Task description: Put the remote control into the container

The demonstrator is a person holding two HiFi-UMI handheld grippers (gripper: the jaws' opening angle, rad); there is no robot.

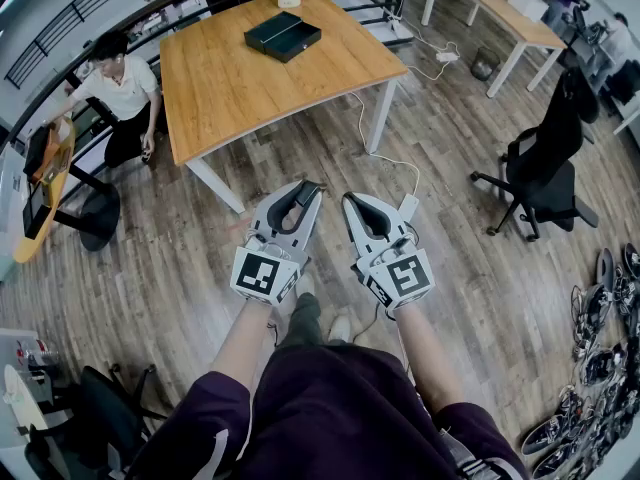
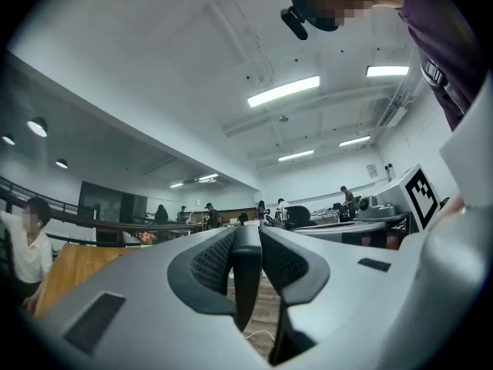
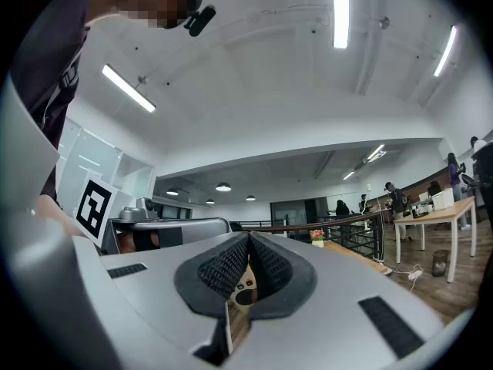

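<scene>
Head view, carrying step: left gripper (image 1: pixel 300 196) jaws pinch the dark remote control (image 2: pixel 246 284) edge-on, right gripper (image 1: pixel 352 204) jaws are pressed together with nothing between them, and both are well apart from the worktop (image 1: pixel 230 88) bearing the black container (image 1: pixel 283 35); the next move probably calls for approaching and lowering the remote control inside.

Wood-plank floor (image 1: pixel 480 298); wooden tabletop (image 1: pixel 230 78) on white legs; black office chair (image 1: pixel 545 168); strip lights (image 2: pixel 283 91) on white ceiling.

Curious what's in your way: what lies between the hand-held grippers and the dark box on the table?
In the head view: wooden floor with a white cable, then the table top, bare up to the dark box.
</scene>
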